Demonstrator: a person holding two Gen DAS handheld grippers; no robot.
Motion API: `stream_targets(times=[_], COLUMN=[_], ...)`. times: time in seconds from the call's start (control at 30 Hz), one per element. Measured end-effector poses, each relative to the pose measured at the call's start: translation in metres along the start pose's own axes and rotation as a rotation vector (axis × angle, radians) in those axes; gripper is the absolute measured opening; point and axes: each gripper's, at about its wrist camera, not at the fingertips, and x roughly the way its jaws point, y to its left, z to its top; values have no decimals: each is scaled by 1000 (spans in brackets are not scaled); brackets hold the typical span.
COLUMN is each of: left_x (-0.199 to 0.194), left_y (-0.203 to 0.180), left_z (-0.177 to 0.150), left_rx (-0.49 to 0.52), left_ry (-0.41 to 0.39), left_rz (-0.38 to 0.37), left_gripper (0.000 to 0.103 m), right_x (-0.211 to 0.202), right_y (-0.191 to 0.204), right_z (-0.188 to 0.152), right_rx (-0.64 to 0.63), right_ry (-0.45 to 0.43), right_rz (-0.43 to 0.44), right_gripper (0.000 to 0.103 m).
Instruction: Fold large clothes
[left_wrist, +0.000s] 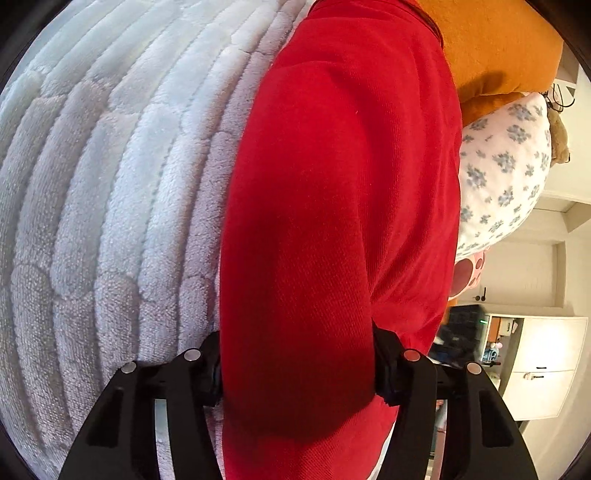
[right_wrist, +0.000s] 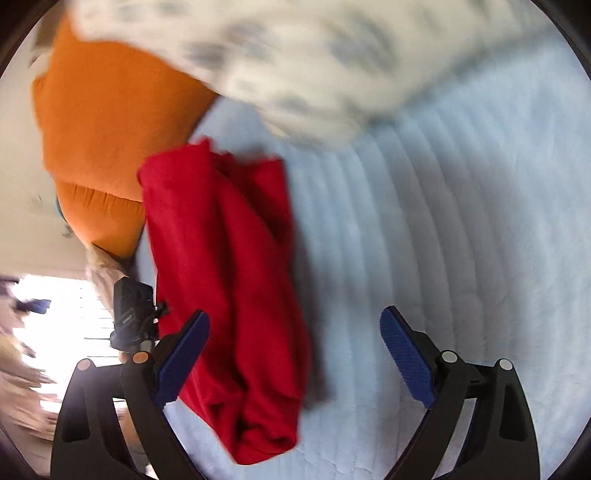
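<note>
In the left wrist view, the red garment (left_wrist: 332, 221), a finely ribbed knit folded into a thick rounded roll, runs from the top centre of the frame down to the bottom edge. The left gripper (left_wrist: 299, 373) has both black jaws pressed into the sides of that roll at lower centre, clamped on it. A pale plush blanket (left_wrist: 103, 192) with quilted, scalloped channels fills the left half. At upper right sit an orange cushion (left_wrist: 495, 55) and a white pillow (left_wrist: 509, 173) printed with grey-blue flowers; white cabinets (left_wrist: 546, 362) show at lower right.

The right wrist view is blurred. The garment (right_wrist: 229, 295) lies as a long folded bundle left of centre on the blanket (right_wrist: 461, 240). The right gripper (right_wrist: 295, 358) stands wide open, its blue ridged pads (right_wrist: 408, 362) clear of the cloth and holding nothing. The cushion (right_wrist: 107, 129) is at upper left, the pillow (right_wrist: 295, 55) along the top.
</note>
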Motion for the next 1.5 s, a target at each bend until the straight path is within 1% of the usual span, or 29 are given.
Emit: stream_targets(times=[0.03, 0.07, 0.1, 0.17, 0.23, 0.3, 0.37, 0.4, 0.43, 0.47, 0.5, 0.53, 0.6, 0.63, 0.67, 0.7, 0.73, 0.83, 0.9, 0.97, 1.0, 1.07, 1.1, 1.13, 1.17, 1.27, 1.37, 1.43, 1.5], left_x=[0, 1, 2, 3, 4, 9, 14, 19, 23, 25, 26, 26, 22, 19, 16, 16, 16, 19, 20, 21, 20, 20, 18, 17, 16, 13, 11, 12, 10], left_y=[0, -1, -2, -4, -8, -19, -31, -40, -47, -51, -52, -51, -44, -40, -35, -32, -33, -42, -46, -46, -47, -59, -64, -74, -81, -103, -123, -138, -150], left_z=[1, 2, 3, 4, 4, 4, 2, 1, -1, -2, -2, -1, 0, 1, 2, 3, 2, -2, -2, -2, -3, -7, -8, -10, -11, -16, -31, -45, -60], left_rx=[-1, 0, -2, -4, 6, 20, 56, 90, 120, 136, 136, 130, 109, 101, 86, 75, 78, 96, 85, 44, 38, 71, 85, 108, 124, 197, 298, 344, 388], left_ry=[2, 3, 4, 3, 1, -4, -12, -14, -19, -23, -26, -27, -20, -14, -10, -7, -8, -30, -38, -45, -51, -62, -68, -76, -80, -96, -122, -140, -149], left_rz=[-2, -3, -6, -10, -17, -2, 56, 90, 128, 153, 157, 149, 119, 108, 95, 83, 88, 149, 164, 163, 175, 232, 257, 293, 312, 369, 441, 468, 478], left_gripper=[63, 63, 64, 66, 70, 78, 87, 91, 93, 93, 93, 92, 85, 78, 73, 72, 71, 69, 65, 64, 62, 50, 47, 42, 39, 35, 33, 33, 33], right_x=[7, 10, 11, 19, 35, 53, 67, 75, 88, 96, 104, 105, 99, 96, 93, 93, 92, 98, 98, 96, 94, 92, 90, 90, 96, 87, 80, 74, 61], right_y=[-6, -8, -7, -5, 12, 33, 52, 62, 79, 87, 93, 96, 92, 89, 85, 84, 85, 96, 101, 101, 101, 102, 106, 110, 113, 136, 156, 166, 171], right_z=[0, -1, -1, 3, 4, 7, 5, 5, 4, 2, 1, 1, 1, 0, -1, -4, -6, -14, -18, -22, -26, -32, -32, -34, -30, -41, -65, -82, -103], right_rx=[9, 0, -6, -3, -67, -125, -162, -179, -229, -267, -287, -290, -262, -244, -214, -210, -223, -251, -250, -223, -206, -196, -204, -210, -213, -256, -288, -323, -333], right_ry=[6, -12, -36, -24, 29, 88, 127, 148, 171, 180, 192, 194, 178, 166, 149, 134, 123, 102, 93, 72, 52, 15, -4, -21, -34, -79, -127, -168, -212], right_rz=[28, 62, 121, 226, 193, 157, 167, 162, 107, 46, -13, -28, -22, -22, -20, -20, -27, -78, -96, -81, -62, -69, -85, -99, -109, -130, -157, -181, -186], right_gripper=[95, 100, 99, 99, 99, 99, 99, 99, 99, 99, 100, 99, 93, 85, 82, 82, 82, 81, 74, 58, 55, 49, 48, 46, 43, 36, 34, 34, 33])
